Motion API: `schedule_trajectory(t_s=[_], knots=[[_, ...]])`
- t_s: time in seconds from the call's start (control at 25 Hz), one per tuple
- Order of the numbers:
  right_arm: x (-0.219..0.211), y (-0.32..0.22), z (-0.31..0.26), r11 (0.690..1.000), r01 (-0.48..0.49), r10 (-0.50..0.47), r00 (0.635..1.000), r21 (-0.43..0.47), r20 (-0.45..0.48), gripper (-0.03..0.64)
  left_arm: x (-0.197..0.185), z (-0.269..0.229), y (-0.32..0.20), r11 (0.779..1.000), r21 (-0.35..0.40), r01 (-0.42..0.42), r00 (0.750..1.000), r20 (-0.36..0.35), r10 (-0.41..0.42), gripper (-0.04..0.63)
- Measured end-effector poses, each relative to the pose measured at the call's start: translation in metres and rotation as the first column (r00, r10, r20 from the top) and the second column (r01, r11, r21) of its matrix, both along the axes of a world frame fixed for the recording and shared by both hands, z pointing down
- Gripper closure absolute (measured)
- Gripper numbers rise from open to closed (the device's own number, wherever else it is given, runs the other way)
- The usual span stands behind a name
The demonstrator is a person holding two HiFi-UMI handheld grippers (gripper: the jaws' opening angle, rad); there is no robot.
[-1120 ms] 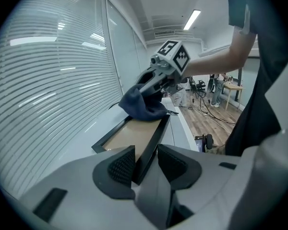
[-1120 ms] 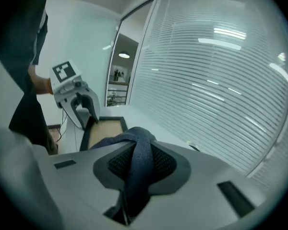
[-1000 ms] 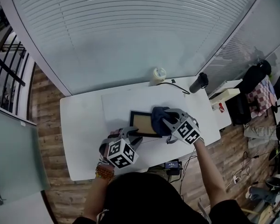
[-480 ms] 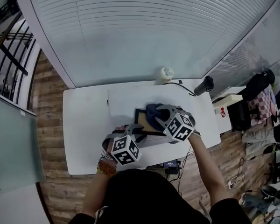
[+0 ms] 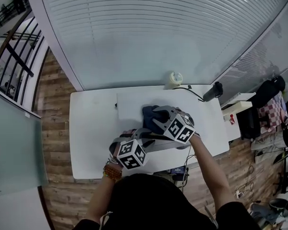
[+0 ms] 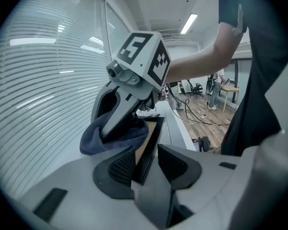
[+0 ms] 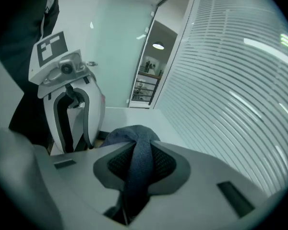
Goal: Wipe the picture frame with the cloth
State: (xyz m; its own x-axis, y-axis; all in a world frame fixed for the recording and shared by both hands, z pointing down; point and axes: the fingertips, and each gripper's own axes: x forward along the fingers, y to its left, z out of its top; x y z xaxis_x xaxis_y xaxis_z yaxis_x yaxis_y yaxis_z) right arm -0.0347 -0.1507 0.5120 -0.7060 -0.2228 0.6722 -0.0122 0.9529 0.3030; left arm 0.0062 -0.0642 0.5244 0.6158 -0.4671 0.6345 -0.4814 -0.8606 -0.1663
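The picture frame (image 6: 151,138) sits over the middle of the white table (image 5: 93,128), right in front of you. Your left gripper (image 6: 145,163) clamps the frame's dark near edge, its jaws only narrowly apart. The dark blue cloth (image 7: 129,135) is bunched against the frame's brown face, just beyond those jaws. Your right gripper (image 7: 141,163) pinches the cloth with its jaws almost together. A dark cylinder (image 5: 215,91) lies near the table's far right corner.
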Motion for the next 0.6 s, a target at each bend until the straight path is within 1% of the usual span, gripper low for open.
schedule_trajectory(t_s=[0.08,0.12,0.16,0.24,0.28,0.32,0.36,0.4,0.44,0.52,0.56,0.6], knots=[[0.004,0.003,-0.023,1.0,-0.03,0.029,0.989,0.006,0.143,0.565,-0.012,-0.014,0.002,0.998,0.04,0.048,0.998,-0.053,-0.045,0.417],[0.005,0.007,-0.037,1.0,-0.03,0.027,0.975,0.007,0.223,0.565,-0.022,-0.025,0.0,0.994,0.068,0.086,0.993,-0.086,-0.079,0.383],[0.007,0.013,-0.051,1.0,-0.015,0.012,0.957,0.008,0.29,0.563,-0.033,-0.04,-0.004,0.987,0.103,0.125,0.986,-0.126,-0.112,0.348],[0.009,0.031,-0.071,0.999,0.045,-0.043,0.927,0.005,0.373,0.563,-0.049,-0.073,-0.016,0.965,0.187,0.182,0.966,-0.216,-0.141,0.303],[0.008,0.042,-0.078,0.997,0.078,-0.071,0.916,-0.002,0.394,0.565,-0.051,-0.087,-0.022,0.956,0.227,0.187,0.959,-0.251,-0.128,0.292],[0.005,0.052,-0.083,0.995,0.103,-0.089,0.908,-0.012,0.409,0.563,-0.048,-0.096,-0.026,0.952,0.257,0.167,0.959,-0.268,-0.096,0.284],[0.002,0.059,-0.087,0.993,0.116,-0.098,0.901,-0.016,0.422,0.563,-0.042,-0.101,-0.028,0.952,0.278,0.125,0.964,-0.261,-0.05,0.284],[0.001,0.062,-0.089,0.993,0.116,-0.101,0.896,-0.01,0.433,0.565,-0.035,-0.101,-0.028,0.954,0.29,0.071,0.971,-0.24,0.0,0.279],[0.002,0.061,-0.089,0.994,0.11,-0.101,0.892,0.003,0.441,0.565,-0.028,-0.098,-0.028,0.956,0.293,0.022,0.975,-0.216,0.044,0.313],[0.01,0.059,-0.09,0.995,0.1,-0.093,0.884,0.009,0.457,0.565,-0.021,-0.093,-0.027,0.959,0.28,-0.039,0.977,-0.189,0.095,0.369],[0.016,0.059,-0.091,0.995,0.1,-0.089,0.883,0.0,0.462,0.565,-0.019,-0.092,-0.028,0.959,0.277,-0.052,0.979,-0.175,0.103,0.408],[0.023,0.06,-0.09,0.995,0.103,-0.087,0.882,-0.008,0.462,0.563,-0.02,-0.09,-0.031,0.959,0.279,-0.052,0.984,-0.149,0.097,0.461]])
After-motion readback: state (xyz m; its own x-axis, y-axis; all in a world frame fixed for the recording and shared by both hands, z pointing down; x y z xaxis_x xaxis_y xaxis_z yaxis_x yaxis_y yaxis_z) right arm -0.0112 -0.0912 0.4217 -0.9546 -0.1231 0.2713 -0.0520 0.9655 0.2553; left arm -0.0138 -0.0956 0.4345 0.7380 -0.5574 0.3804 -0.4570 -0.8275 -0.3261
